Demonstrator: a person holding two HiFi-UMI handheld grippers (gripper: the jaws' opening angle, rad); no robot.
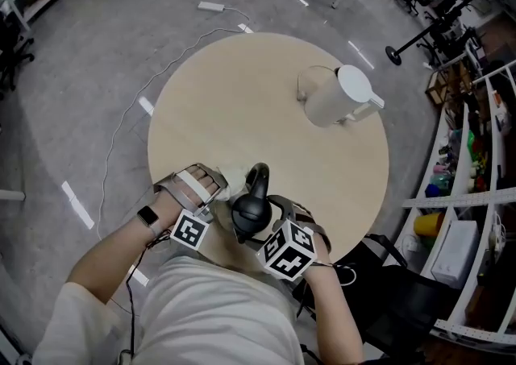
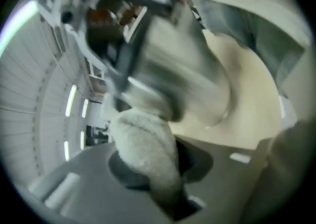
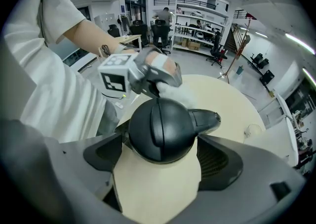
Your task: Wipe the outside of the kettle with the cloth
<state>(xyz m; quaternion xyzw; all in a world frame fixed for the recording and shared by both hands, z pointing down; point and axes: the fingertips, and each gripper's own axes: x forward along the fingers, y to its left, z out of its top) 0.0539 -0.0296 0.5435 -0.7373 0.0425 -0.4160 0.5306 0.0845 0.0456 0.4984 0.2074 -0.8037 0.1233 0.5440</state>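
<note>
1. Round beige table (image 1: pixel 242 97) on a grey workshop floor, with shelving along the right wall.
2. A white kettle (image 1: pixel 334 96) stands on the far right part of the table, well apart from both grippers.
3. The black kettle (image 1: pixel 251 209) stands upright at the near edge, just in front of the person.
4. The right gripper (image 3: pixel 160 156) has its jaws spread wide, one on either side of the black kettle's body, and closed against it.
5. The left gripper (image 1: pixel 218 186) is clamped on a fluffy white cloth (image 2: pixel 143 154).
6. The cloth lies against the black kettle's left side; the left gripper view is blurred.
</note>
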